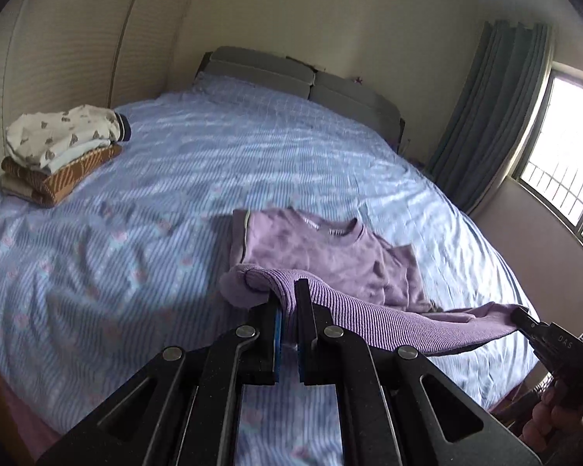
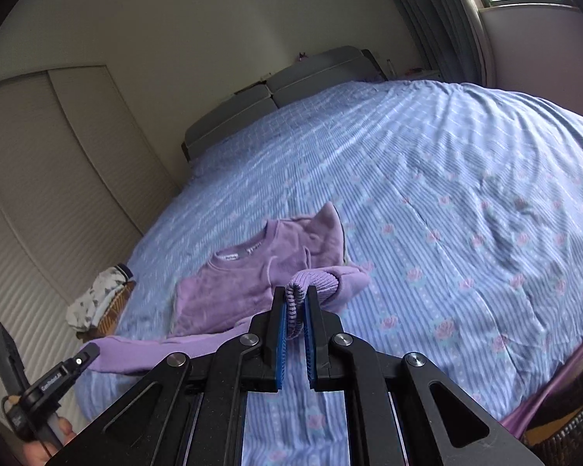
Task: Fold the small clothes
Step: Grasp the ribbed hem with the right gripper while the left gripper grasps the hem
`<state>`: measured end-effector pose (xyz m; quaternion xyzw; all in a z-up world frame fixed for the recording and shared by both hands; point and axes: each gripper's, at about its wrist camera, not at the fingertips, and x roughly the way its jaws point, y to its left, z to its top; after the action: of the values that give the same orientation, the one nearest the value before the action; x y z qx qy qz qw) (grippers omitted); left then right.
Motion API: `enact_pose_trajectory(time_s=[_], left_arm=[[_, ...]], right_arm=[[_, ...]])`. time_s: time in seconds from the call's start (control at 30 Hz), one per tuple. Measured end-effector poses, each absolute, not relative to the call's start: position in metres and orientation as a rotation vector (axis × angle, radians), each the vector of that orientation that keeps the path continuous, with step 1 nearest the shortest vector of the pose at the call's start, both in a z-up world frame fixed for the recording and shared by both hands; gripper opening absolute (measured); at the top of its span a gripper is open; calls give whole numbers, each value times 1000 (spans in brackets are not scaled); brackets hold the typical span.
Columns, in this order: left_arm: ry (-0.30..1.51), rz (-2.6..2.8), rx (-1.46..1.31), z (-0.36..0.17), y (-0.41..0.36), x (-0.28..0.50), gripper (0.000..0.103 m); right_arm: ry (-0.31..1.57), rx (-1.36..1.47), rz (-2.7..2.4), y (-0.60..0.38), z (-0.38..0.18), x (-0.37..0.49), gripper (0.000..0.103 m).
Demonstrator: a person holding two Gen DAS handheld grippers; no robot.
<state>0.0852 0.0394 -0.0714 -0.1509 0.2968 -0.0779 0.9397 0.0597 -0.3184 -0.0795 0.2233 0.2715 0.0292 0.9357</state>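
Note:
A small purple sweatshirt [image 1: 322, 252] lies on the bed, collar toward the headboard, its ribbed hem lifted off the sheet. My left gripper [image 1: 287, 295] is shut on the hem's left corner; the ribbed band [image 1: 388, 322] stretches rightward to my right gripper [image 1: 524, 320], which pinches the other corner. In the right wrist view my right gripper [image 2: 295, 303] is shut on the ribbed hem [image 2: 311, 283], and the sweatshirt body [image 2: 245, 275] lies beyond. The left gripper [image 2: 91, 351] shows at lower left, holding the cloth's far end.
A stack of folded clothes [image 1: 58, 151] sits at the bed's left edge, also seen as folded clothes [image 2: 101, 303]. Blue striped bedsheet [image 1: 213, 163] spreads around. Grey headboard [image 1: 303, 81], closet doors [image 2: 39, 194], curtain and window [image 1: 559, 155] surround the bed.

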Motion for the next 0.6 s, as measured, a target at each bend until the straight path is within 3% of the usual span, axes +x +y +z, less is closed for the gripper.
enact_pose_trajectory(time_s=[0.27, 0.6], left_arm=[[541, -132, -350, -55, 46, 177, 8], [636, -85, -336, -100, 35, 296, 8]], right_arm=[[455, 424, 59, -313, -45, 143, 8], [541, 426, 13, -316, -86, 261, 8]])
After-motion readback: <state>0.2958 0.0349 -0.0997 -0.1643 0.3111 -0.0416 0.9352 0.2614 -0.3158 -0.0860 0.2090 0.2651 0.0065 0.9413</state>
